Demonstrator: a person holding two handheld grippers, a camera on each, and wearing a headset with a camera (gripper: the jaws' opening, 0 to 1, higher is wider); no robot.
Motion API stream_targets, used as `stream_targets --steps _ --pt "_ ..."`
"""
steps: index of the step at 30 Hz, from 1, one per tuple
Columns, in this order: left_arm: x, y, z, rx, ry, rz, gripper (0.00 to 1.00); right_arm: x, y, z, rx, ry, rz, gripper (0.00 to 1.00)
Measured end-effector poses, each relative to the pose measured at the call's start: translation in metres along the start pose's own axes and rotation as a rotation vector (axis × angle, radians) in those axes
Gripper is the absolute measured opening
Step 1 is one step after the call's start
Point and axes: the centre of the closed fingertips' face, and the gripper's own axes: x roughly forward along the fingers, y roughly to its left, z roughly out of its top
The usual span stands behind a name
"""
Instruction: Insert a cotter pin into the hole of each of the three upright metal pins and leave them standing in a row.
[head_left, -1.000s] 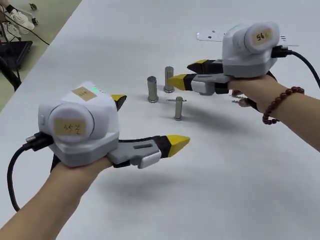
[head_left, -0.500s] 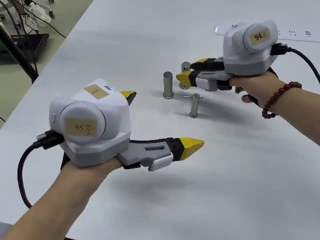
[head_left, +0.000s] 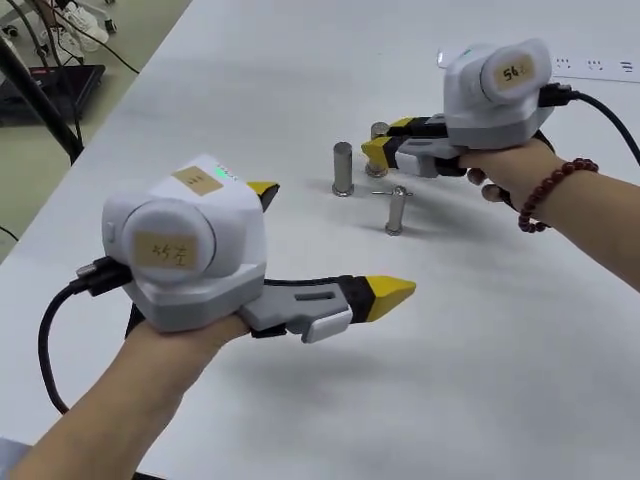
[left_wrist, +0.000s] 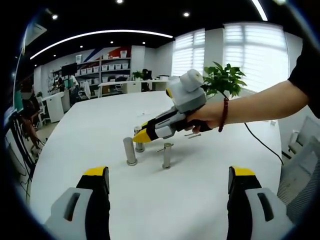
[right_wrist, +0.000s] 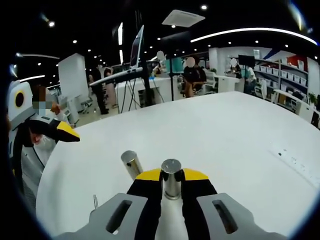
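Note:
Three upright metal pins stand mid-table. The nearest pin (head_left: 396, 212) (left_wrist: 167, 156) has a cotter pin (head_left: 384, 192) through its top hole. A bare pin (head_left: 343, 168) (left_wrist: 130, 151) (right_wrist: 131, 163) stands to its left. The far pin (head_left: 378, 131) (right_wrist: 171, 184) sits between the jaws of my right gripper (head_left: 388, 138) (right_wrist: 171, 176) (left_wrist: 142, 134), which is shut on it. My left gripper (head_left: 330, 240) (left_wrist: 167, 185) hovers wide open in front of the pins, holding nothing.
Loose cotter pins (left_wrist: 192, 134) lie on the white table (head_left: 300, 60) below the right hand. A white power strip (head_left: 600, 66) (right_wrist: 296, 161) lies at the far right. The table's left edge drops to a floor with cables.
My right gripper has slid left onto the far pin and closed on it. The left gripper has stayed open in about the same place. The camera shifted.

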Motion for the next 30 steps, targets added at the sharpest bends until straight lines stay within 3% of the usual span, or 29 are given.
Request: stream_targets --steps 12,23,30 --pt "-0.003 0.002 0.002 0.002 0.003 0.006 0.98 -0.012 -0.010 -0.003 -0.042 0.027 -0.055 0.08" --pt "-0.004 -0.002 0.006 -0.005 0.001 -0.001 0.97 -0.044 -0.020 -0.018 -0.027 0.047 -0.126 0.08" --pt "-0.007 -0.004 0.008 -0.009 0.004 -0.001 0.96 -0.068 -0.017 -0.029 -0.012 0.059 -0.166 0.08"
